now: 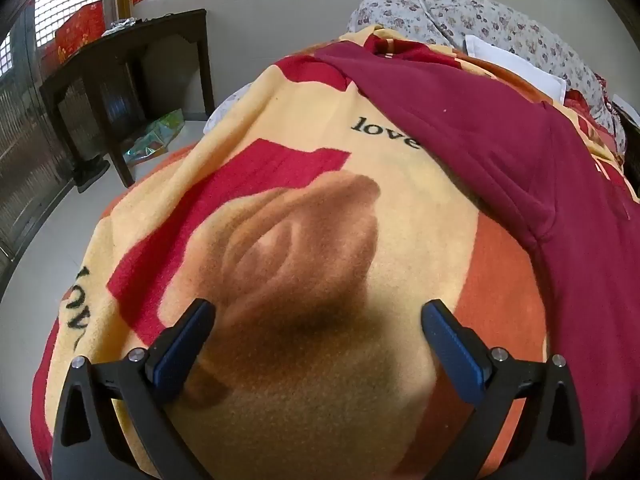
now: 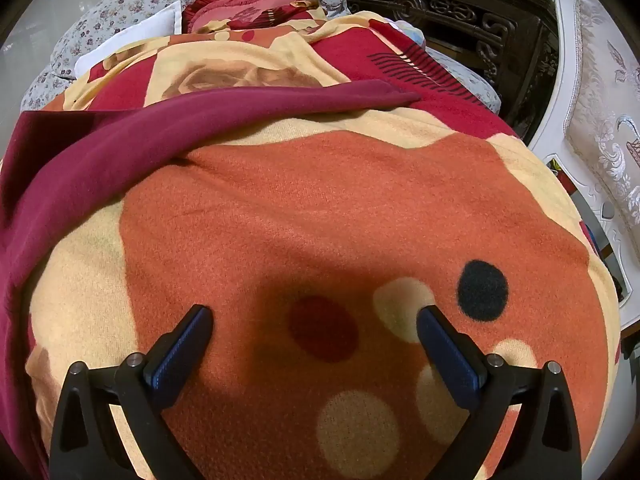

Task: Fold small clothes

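One maroon garment [image 1: 500,128] spread flat on patterned blanket [image 2: 320,200], both tongs [image 1: 318,312] [image 2: 314,316] wide open, empty.

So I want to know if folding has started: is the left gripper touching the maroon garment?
Apart. The left wrist view shows the open left gripper over bare blanket, the maroon garment lying clear beyond its fingertips.

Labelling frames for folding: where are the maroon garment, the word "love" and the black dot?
maroon garment [image 1: 500,128], left wrist view, flat middle.
"love" print [image 1: 384,132], left wrist view, its letters.
black dot [image 2: 483,289], right wrist view, centre.
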